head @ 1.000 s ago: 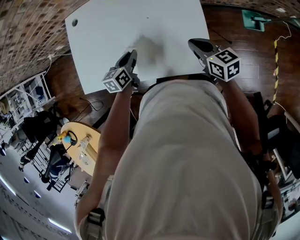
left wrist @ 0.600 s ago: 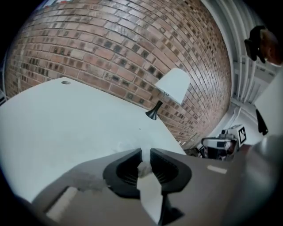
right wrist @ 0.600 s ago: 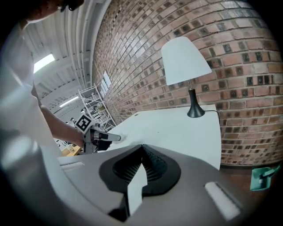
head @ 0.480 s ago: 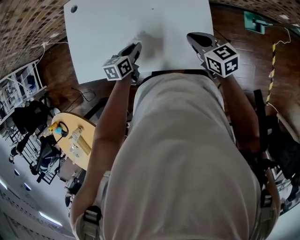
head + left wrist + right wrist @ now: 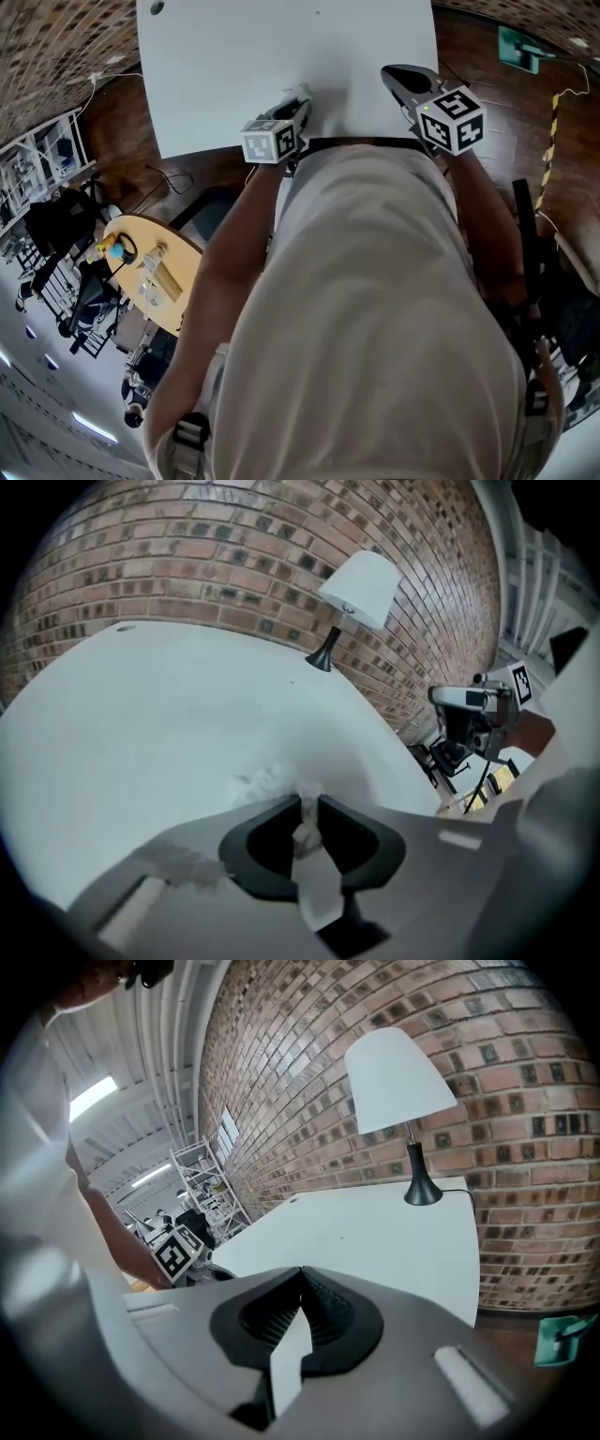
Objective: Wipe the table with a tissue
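Note:
The white table (image 5: 281, 47) fills the top of the head view. My left gripper (image 5: 302, 101) is near the table's front edge and points down at it. In the left gripper view that gripper (image 5: 307, 808) is shut on a crumpled white tissue (image 5: 269, 782), which bunches out past the tips onto the table (image 5: 141, 714). My right gripper (image 5: 396, 75) hovers over the front right part of the table. Its jaws (image 5: 302, 1277) meet at the tips with nothing between them. The person's torso hides the table's front edge between the two grippers.
A white-shaded lamp (image 5: 398, 1082) on a black stem stands at the table's far end by the brick wall. A round wooden side table (image 5: 155, 281) with small items sits low on the left. A green object (image 5: 520, 47) lies on the wooden floor at the right.
The left gripper has moved right and back toward the table's front edge, lower over the surface, with the tissue still in it. The right gripper has barely moved.

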### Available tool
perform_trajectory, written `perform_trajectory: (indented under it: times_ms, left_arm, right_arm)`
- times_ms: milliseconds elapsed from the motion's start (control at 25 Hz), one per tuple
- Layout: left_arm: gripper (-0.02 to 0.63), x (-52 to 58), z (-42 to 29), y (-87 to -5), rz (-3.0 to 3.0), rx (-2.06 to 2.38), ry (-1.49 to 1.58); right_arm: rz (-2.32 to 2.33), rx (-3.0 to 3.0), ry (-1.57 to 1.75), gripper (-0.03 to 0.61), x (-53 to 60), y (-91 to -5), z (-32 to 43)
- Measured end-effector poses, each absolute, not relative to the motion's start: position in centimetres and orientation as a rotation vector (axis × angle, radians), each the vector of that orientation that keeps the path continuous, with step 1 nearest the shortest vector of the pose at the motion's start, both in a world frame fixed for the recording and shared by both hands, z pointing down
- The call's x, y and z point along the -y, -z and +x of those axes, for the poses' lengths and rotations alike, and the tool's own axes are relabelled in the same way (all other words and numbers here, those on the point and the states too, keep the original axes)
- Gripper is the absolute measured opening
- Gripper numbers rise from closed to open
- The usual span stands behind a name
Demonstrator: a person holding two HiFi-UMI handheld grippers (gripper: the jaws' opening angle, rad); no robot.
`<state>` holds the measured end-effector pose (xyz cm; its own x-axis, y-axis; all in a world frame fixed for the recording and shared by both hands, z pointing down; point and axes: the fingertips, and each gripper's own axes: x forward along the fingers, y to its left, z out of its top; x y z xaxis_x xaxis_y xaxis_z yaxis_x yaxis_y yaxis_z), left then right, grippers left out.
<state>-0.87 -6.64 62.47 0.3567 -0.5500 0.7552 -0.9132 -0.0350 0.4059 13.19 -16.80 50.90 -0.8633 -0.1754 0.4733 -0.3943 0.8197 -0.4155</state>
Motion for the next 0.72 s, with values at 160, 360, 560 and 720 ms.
perform_trajectory:
  times_ms: [160,360,560,720]
  left_arm:
    - [0.063,5.7,1.5,-62.8,1.762,1.211,-0.529]
    - [0.063,4.6,5.8,-62.5,1.903,0.942,-0.579]
    - [0.064,8.7,3.9,-60.0,1.935,1.076,-0.413]
    - [0.064,12.5,0.4,-58.2,1.936,1.209,-0.354]
  right_arm:
    - [0.403,2.581,-0.718,0.008,16.3,-51.0,13.0]
    - [0.411,2.57,-0.727,0.008,16.6,-51.4,13.8]
    - [0.445,2.576,-0.729,0.008,17.8,-51.1,14.1]
    - [0.467,2.583,-0.732,0.008,18.2,-50.9,14.1]
